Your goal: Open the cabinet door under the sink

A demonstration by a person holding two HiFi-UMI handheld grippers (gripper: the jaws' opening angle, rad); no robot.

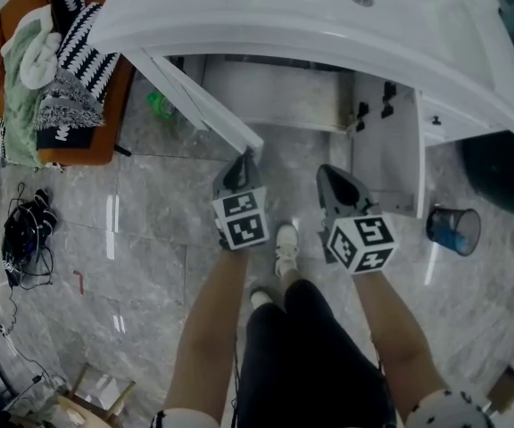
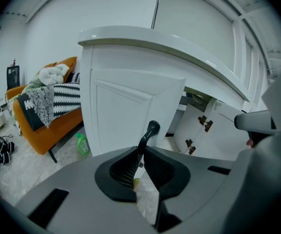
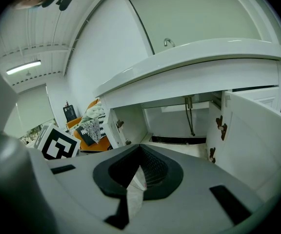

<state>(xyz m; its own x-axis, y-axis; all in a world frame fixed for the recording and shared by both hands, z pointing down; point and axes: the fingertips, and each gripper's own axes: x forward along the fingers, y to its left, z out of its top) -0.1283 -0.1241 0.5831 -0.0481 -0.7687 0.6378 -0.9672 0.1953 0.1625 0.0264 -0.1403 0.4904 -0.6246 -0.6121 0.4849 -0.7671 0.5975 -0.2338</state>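
The white vanity sink (image 1: 328, 16) has both lower doors swung open. The left door (image 1: 205, 105) angles out toward me, and its black handle (image 2: 150, 129) is clamped between the jaws of my left gripper (image 2: 141, 147), which sits at the door's free edge (image 1: 244, 160). The right door (image 1: 386, 150) stands open with its black hinges showing. My right gripper (image 1: 326, 175) hangs in front of the open cabinet, shut with nothing in it (image 3: 139, 150). Inside the cabinet a drain pipe (image 3: 189, 116) hangs down.
An orange sofa (image 1: 70, 78) with striped blankets stands at the left, a green bottle (image 1: 161, 105) on the floor beside it. A blue bin (image 1: 453, 228) sits at the right, cables (image 1: 27, 230) at the far left. The person's legs and shoes (image 1: 284, 248) are below the grippers.
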